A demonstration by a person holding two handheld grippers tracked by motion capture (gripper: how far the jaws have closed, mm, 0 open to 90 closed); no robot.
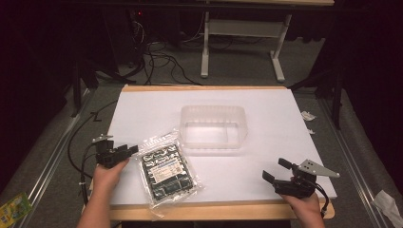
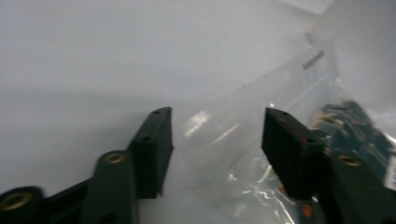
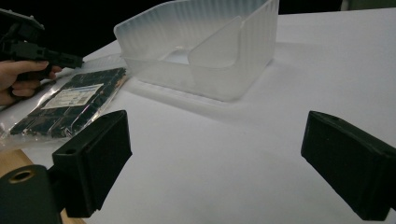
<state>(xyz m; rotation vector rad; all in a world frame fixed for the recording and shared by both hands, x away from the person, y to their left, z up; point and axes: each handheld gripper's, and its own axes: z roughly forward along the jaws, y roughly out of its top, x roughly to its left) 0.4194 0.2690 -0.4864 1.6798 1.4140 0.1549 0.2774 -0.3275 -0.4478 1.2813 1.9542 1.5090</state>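
A clear plastic bag [image 1: 167,172] holding dark green circuit boards lies flat on the white table [image 1: 266,142], front left. My left gripper [image 1: 132,148] is open at the bag's upper left corner; in the left gripper view the bag's clear edge [image 2: 224,140] lies between the two jaws. My right gripper [image 1: 277,169] is open near the front right edge, over bare table, with nothing between its jaws. A translucent plastic bin [image 1: 212,126] stands at the table's middle, and the right gripper view shows the bin [image 3: 205,51] with the bag [image 3: 70,100] to its left.
A wooden border [image 1: 199,211] runs along the table's front edge. Cables [image 1: 161,61] and a desk frame [image 1: 242,42] stand on the floor behind. Scraps of paper [image 1: 308,115] lie right of the table. A green packet [image 1: 13,207] lies on the floor, front left.
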